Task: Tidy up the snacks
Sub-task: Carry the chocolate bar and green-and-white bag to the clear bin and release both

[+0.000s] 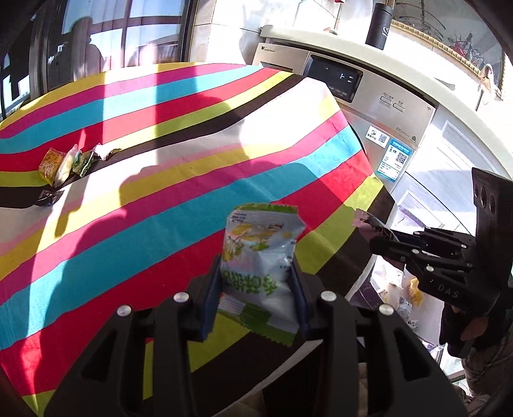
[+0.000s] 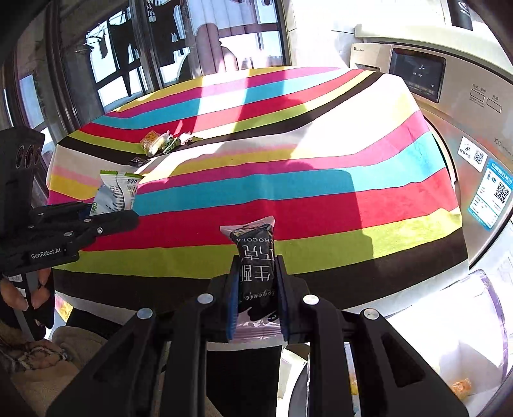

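Left fingers [image 1: 256, 288] grip a green-white packet [image 1: 256, 253]; only the right view shows right fingers [image 2: 256, 288] clamping a black chocolate bar [image 2: 255, 256].

This looks like a home, most likely a laundry corner or enclosed balcony. A silver front-loading washing machine [image 1: 378, 106] with a dark display panel and QR-code stickers fills the upper right of both views, with a black flask [image 1: 380, 25] on the white counter above it. Tall dark-framed windows [image 2: 134, 57] run across the upper left, clothes hang outside them, and a striped tablecloth [image 1: 179, 166] covers the table in the middle.
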Tool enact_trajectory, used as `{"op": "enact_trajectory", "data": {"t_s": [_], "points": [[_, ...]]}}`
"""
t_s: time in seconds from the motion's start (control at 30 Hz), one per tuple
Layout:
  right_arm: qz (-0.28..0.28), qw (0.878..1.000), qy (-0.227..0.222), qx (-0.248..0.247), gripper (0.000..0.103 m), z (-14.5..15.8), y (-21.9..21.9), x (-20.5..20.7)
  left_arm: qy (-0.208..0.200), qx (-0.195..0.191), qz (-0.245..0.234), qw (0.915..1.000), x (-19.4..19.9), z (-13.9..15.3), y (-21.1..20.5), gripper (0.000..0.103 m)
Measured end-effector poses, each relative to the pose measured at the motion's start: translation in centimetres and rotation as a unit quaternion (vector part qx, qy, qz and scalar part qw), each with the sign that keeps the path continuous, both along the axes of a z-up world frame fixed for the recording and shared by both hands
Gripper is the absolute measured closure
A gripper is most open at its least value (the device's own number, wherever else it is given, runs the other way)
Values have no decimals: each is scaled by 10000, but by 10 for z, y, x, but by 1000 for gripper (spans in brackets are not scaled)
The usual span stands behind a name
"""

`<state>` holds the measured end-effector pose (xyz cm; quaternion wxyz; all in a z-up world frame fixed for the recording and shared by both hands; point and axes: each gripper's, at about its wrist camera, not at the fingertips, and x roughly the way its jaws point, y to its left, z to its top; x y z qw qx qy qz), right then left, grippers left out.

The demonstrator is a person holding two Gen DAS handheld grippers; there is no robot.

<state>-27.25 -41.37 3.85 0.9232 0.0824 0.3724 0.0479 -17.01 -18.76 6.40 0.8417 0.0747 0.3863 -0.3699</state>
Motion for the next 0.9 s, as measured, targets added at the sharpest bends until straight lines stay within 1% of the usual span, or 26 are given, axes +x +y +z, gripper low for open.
{"op": "enact_trajectory", "data": {"t_s": [0.17,0.33,0.57,0.8,0.9], "points": [[-508,9986,122,-13,83,-10,-37,-25,131,-21,-684,9976,-16,3,-47,64],[-971,9949,271,-8,83,-21,-71,-49,67,101,-1398,9901,-40,4,-96,64],[-1513,9873,483,-75,83,-36,-109,-86,167,308,-2214,9746,-71,-6,-157,64],[-2002,9760,854,-99,83,-55,-140,-116,220,466,-2793,9588,-100,-19,-194,64],[-2169,9711,986,-143,83,-60,-148,-126,276,438,-3070,9503,-112,-22,-206,64]]}}
